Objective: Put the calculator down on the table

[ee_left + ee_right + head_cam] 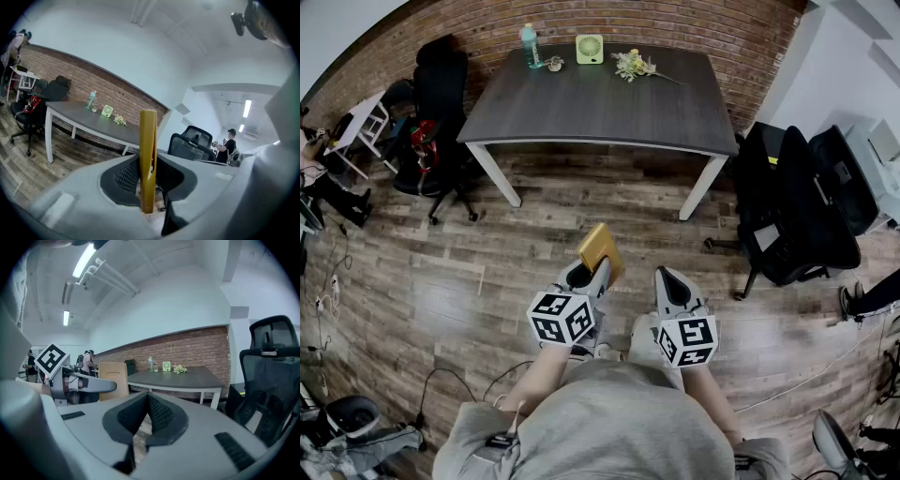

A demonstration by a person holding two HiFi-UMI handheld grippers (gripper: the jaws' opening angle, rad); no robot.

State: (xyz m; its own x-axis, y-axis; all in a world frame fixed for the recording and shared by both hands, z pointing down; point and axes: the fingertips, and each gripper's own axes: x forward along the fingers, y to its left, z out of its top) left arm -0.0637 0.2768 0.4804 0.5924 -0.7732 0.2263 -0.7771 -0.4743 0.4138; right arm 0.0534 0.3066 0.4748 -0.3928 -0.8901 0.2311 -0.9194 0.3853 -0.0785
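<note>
Clamped in the left tool (592,269) is the calculator (602,247), a flat yellow-brown slab standing up out of the jaws, out over the wooden floor (487,272) in front of me. Just to its right, the right tool (667,279) has its jaws pressed together with nothing between them.

I judge the task barely begun. The calculator is not yet set down, and the table (581,108) stands far off across the floor, well apart from both tools. Its near half is bare; a bottle (530,45), a small green fan (589,48) and some flowers (633,66) sit along the far edge. What is left for me is to carry the calculator over, lower it onto the bare top and let go.

Only the head view lays out that stretch of floor. The left gripper view shows the calculator edge-on, upright, pinched between the pads, plus a person standing in a room at far right. The right gripper view catches its broad face from the side and confirms that tool is empty.
</note>
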